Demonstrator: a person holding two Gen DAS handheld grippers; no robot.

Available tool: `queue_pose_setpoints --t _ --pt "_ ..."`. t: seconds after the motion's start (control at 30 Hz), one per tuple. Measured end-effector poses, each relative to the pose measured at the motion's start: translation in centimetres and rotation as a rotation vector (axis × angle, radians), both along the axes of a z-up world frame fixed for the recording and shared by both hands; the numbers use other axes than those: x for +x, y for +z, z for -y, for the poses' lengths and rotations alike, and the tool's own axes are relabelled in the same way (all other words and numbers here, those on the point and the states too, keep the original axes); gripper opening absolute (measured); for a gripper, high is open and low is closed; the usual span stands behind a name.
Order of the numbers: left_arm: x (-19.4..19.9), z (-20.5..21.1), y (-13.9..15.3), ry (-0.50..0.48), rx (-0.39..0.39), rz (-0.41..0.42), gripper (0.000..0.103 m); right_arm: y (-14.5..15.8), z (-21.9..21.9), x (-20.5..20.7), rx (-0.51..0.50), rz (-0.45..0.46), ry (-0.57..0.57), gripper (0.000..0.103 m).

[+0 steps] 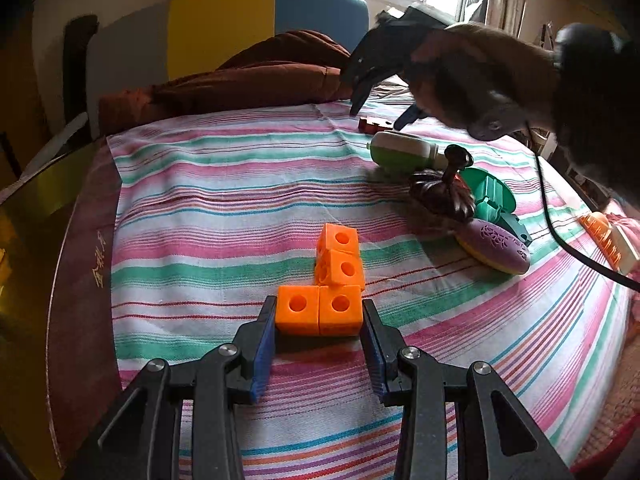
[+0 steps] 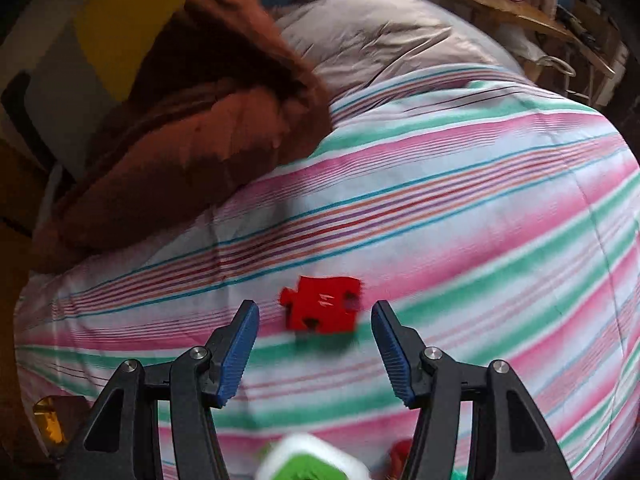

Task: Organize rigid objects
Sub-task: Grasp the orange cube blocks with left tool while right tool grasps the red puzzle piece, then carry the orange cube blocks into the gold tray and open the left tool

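Note:
An orange block piece [image 1: 334, 280] made of joined holed cubes lies on the striped cloth [image 1: 224, 208]. My left gripper [image 1: 319, 312] is open, its blue pads on either side of the piece's two nearest cubes, close to them or just touching. My right gripper [image 2: 315, 314] is open above a red puzzle piece [image 2: 320, 305] that lies flat on the cloth between the fingertips. In the left wrist view the right gripper [image 1: 380, 114] hovers at the far side over that red piece [image 1: 370, 125].
A cluster of toys lies at the right: a white and green bottle [image 1: 400, 152], a dark brown ornament [image 1: 440, 192], a green plastic part [image 1: 492, 196], a purple oval [image 1: 496, 246], an orange and white item [image 1: 608, 242]. A brown quilt [image 1: 248, 80] borders the far edge. A black cable [image 1: 560, 232] hangs at the right.

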State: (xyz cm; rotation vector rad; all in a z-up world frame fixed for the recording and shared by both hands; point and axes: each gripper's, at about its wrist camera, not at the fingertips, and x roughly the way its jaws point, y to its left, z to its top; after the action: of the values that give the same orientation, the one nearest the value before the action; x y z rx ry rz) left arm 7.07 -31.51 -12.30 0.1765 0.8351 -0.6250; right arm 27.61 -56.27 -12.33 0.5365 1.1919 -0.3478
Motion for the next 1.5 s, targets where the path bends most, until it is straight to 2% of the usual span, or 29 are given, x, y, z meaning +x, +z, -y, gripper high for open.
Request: queue_pose_setpoints --t 0.07,0.1,0.17,0.23,0.3,0.43,0.5,0.63,0.8,0.97,1.13,1.3,1.5 --pt "0.0 0.0 0.0 0.001 -0.001 0.0 0.04 -0.6 -0.8 0.5 -0.078 -0.039 0.045 0.046" --pt "0.0 0.0 0.1 0.001 -0.001 0.001 0.04 -0.2 -1.1 0.3 -0.112 -0.015 0.058 0.039" --pt "0.0 0.0 0.0 0.001 -0.001 0.004 0.04 0.7 -1.3 -0.6 -0.059 0.039 0.072 0.039" --pt "-0.1 0.0 0.0 0.002 0.002 0.011 0.04 2.5 -2.4 -2.0 -0.125 0.086 0.114 0.039" --pt "-0.2 0.1 0.0 0.001 0.01 0.02 0.04 4.3 -3.6 -3.9 -0.123 0.144 0.172 0.039" --pt "-0.3 0.2 0.0 0.001 0.015 0.025 0.04 7.3 -6.6 -9.9 -0.097 0.256 0.29 0.039" --pt "-0.3 0.2 0.0 0.0 0.017 0.027 0.04 7.6 -7.9 -12.4 -0.065 0.283 0.327 0.039" --pt "-0.2 0.2 0.0 -0.001 0.02 0.027 0.04 5.9 -9.3 -18.5 -0.026 0.267 0.349 0.039" --pt "0.0 0.1 0.4 0.004 0.024 0.009 0.039 3.5 -11.0 -21.4 0.019 0.242 0.392 0.039" --pt "-0.6 -0.9 1.5 0.023 0.001 -0.024 0.04 1.4 -12.3 -21.6 0.04 0.192 0.445 0.039" --pt "-2.2 -1.5 3.6 -0.002 -0.012 0.03 0.04 -0.5 -13.1 -21.1 0.016 0.122 0.483 0.039" --pt "-3.0 -3.3 5.2 0.013 -0.037 0.031 0.04 -1.0 -14.2 -21.0 -0.055 0.124 0.519 0.04" --pt "-3.1 -6.5 7.5 0.064 -0.061 0.049 0.04 -1.0 -14.1 -21.3 -0.064 0.132 0.514 0.04"
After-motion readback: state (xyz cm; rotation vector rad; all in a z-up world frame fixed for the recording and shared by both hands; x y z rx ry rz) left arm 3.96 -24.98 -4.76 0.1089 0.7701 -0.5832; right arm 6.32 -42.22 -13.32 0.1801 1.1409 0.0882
